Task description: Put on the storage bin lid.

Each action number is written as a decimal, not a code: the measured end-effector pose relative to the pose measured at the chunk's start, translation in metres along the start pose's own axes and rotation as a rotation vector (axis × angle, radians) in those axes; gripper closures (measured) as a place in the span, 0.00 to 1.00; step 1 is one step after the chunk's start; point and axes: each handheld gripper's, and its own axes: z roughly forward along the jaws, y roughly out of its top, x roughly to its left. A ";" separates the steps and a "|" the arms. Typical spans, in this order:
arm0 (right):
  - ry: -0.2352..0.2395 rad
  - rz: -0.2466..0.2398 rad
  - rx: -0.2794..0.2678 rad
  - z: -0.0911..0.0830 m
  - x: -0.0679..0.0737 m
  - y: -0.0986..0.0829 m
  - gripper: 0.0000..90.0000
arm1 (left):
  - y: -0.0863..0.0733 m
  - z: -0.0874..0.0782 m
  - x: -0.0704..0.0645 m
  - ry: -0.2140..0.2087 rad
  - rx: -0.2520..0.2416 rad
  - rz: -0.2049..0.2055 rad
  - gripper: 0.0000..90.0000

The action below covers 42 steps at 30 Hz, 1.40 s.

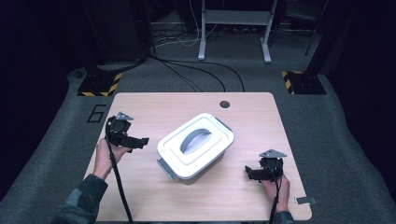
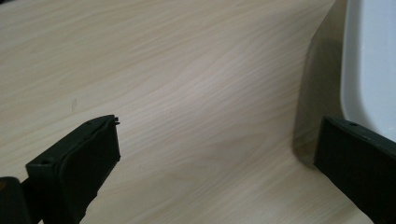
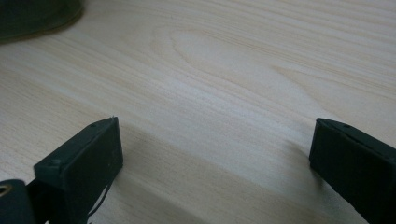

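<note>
Box (image 1: 195,144) mid-table, seemingly lidded | left gripper (image 1: 140,141), right gripper (image 1: 248,171): fingers spread, flanking, apart

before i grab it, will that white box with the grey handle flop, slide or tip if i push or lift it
The box looks like hard plastic, so probably stiff, not floppy. Its low, wide shape suggests it would slide on the smooth wooden table rather than tip. The lid is on with grey side clips; lifted by the top handle, it should likely stay together. Its weight can't be judged.
</note>
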 end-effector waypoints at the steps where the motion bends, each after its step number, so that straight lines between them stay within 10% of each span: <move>1: 0.000 0.000 0.000 0.000 0.000 0.000 0.02 | -0.003 0.002 0.002 0.001 -0.002 -0.008 0.00; 26: -0.002 0.001 0.000 0.000 0.000 0.000 0.02 | -0.084 0.051 0.030 -0.045 0.082 -0.181 0.00; 36: -0.002 0.002 0.000 0.000 0.000 0.000 0.02 | -0.107 0.066 0.032 0.022 0.046 -0.193 0.00; 42: -0.003 0.002 0.001 0.000 0.000 0.000 0.02 | -0.117 0.069 0.024 0.094 -0.019 -0.102 0.00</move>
